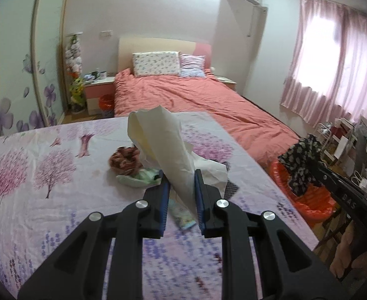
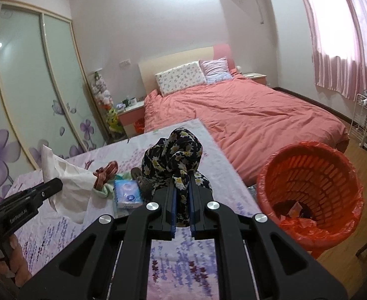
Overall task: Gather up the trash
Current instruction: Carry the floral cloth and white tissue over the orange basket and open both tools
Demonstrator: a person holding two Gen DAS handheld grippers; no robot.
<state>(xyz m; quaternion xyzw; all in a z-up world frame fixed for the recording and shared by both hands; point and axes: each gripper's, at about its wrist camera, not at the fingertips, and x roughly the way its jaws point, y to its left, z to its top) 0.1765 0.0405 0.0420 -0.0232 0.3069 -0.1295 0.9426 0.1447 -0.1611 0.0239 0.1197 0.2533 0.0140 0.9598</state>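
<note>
My left gripper (image 1: 181, 178) is shut on a crumpled cream-white bag (image 1: 158, 135), which it holds up above the table's floral cloth (image 1: 46, 175). Under it lie a brown striped wrapper (image 1: 123, 161), a pale green scrap (image 1: 138, 178) and a tissue pack (image 1: 183, 216). My right gripper (image 2: 182, 181) is shut on a dark cloth with yellow flowers (image 2: 178, 150), lifted near the table's right edge. An orange bin (image 2: 308, 182) with a red liner stands on the floor to the right, with some scraps in it. The right wrist view also shows the left gripper (image 2: 57, 185), the bag (image 2: 68, 182) and the blue tissue pack (image 2: 127, 193).
A bed with a pink cover (image 2: 245, 115) stands beyond the table. A nightstand (image 1: 99, 87) with a small orange bin (image 1: 106, 103) sits at its left. Sliding wardrobe doors (image 2: 33, 87) fill the left wall. White shelves (image 2: 365, 122) and pink curtains (image 2: 345, 37) are on the right.
</note>
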